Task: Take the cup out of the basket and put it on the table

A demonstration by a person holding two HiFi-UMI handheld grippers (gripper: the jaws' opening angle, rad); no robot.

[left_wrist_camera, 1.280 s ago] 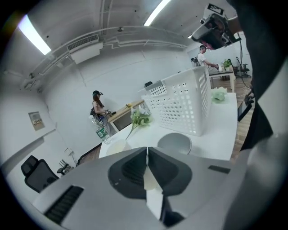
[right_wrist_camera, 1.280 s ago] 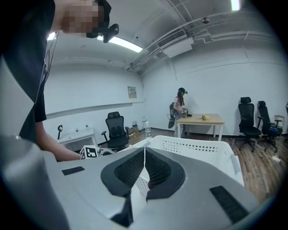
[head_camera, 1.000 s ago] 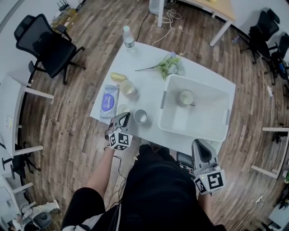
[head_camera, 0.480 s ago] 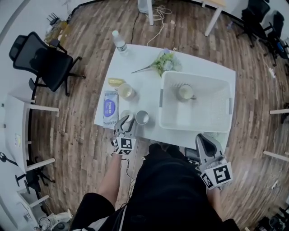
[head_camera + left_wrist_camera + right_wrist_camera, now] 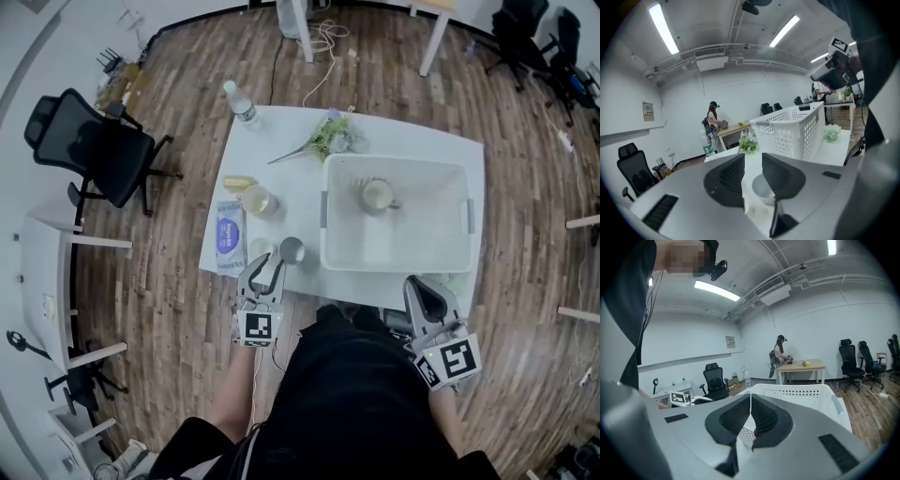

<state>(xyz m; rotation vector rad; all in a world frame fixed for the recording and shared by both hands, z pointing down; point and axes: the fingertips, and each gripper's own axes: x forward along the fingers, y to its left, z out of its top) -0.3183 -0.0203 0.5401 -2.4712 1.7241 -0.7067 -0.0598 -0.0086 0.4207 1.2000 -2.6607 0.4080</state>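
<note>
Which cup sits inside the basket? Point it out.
The cream handled cup, alone inside the white basket; the steel cup and glass stand outside on the table.

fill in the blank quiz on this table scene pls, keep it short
The cup sits inside the white ___.
The water bottle stands at the table's far ___ corner.
The right gripper, jaws together, holds ___.
Missing words: basket; left; nothing.
</note>
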